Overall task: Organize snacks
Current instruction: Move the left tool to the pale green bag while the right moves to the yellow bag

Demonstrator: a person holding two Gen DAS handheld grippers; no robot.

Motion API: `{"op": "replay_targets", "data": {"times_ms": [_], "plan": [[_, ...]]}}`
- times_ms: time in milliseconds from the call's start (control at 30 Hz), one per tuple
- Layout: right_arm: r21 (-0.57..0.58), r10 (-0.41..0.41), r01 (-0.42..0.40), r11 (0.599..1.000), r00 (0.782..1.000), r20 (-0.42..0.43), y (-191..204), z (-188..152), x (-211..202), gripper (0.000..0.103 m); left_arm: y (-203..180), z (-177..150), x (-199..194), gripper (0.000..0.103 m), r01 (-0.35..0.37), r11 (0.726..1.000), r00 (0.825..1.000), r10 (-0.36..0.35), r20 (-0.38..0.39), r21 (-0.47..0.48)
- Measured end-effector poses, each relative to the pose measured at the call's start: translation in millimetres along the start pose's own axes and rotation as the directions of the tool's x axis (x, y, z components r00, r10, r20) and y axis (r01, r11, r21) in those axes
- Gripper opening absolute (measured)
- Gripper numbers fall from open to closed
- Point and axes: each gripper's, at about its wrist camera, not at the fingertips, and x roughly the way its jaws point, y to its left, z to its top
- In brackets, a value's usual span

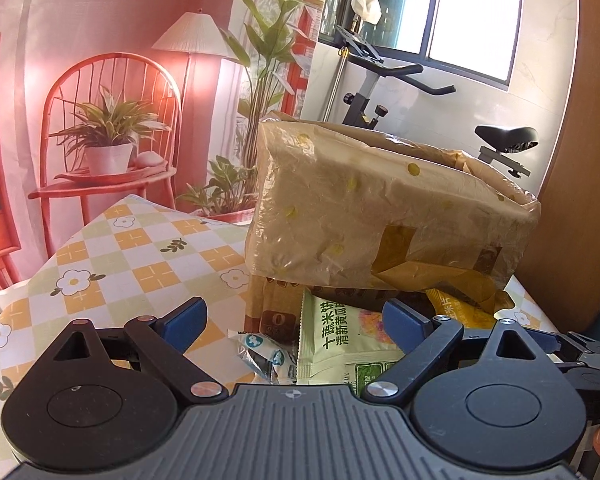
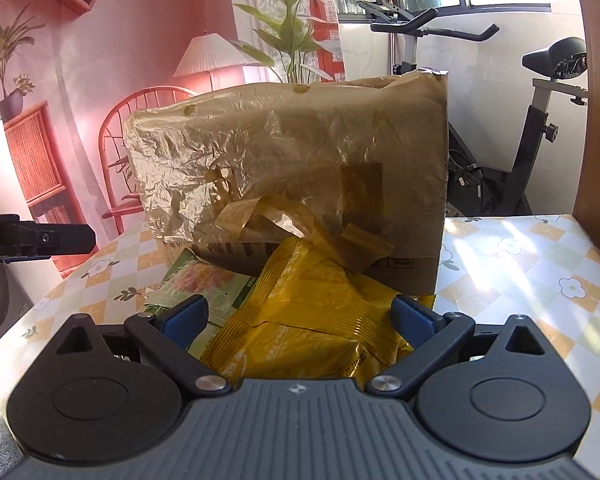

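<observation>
A cardboard box [image 1: 380, 216] wrapped in crinkled plastic and brown tape stands on the checked tablecloth; it also shows in the right wrist view [image 2: 292, 160]. Snack packets lie at its foot: a green rice-cake packet [image 1: 340, 336], small white-blue wrapped candies [image 1: 260, 354] and a yellow packet [image 1: 456, 308]. My left gripper [image 1: 294, 322] is open, low over the green packet and candies. My right gripper [image 2: 300, 320] is open, its fingers either side of the yellow packet [image 2: 308, 320]; the green packet [image 2: 204, 284] lies to its left. Neither holds anything.
The flowered tablecloth [image 1: 120, 264] extends left of the box and to its right [image 2: 532, 272]. A wooden panel [image 1: 580, 160] stands at the right. An exercise bike [image 2: 540, 120] is behind the table. The left gripper's side [image 2: 36, 238] enters at the left edge.
</observation>
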Motion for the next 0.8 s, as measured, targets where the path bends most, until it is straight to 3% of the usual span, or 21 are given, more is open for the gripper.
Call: {"op": "replay_targets", "data": {"times_ms": [267, 433, 800], "plan": [[-0.108, -0.119, 0.115, 0.987, 0.992, -0.036, 18.7, -4.7, 22.1, 0.101, -0.5, -4.2, 3.6, 0.095, 0.004, 1.000, 1.000, -0.004, -0.013, -0.006], [-0.091, -0.125, 0.120, 0.989, 0.991, -0.049, 7.8, -13.4, 15.8, 0.095, -5.6, -8.9, 8.1, 0.095, 0.042, 0.999, 0.999, -0.042, -0.032, 0.010], [-0.064, -0.163, 0.161, 0.985, 0.986, -0.032, -14.7, -26.6, -13.6, 0.093, -5.7, -26.3, 38.4, 0.095, 0.142, 0.989, 0.983, -0.145, -0.116, -0.036]]}}
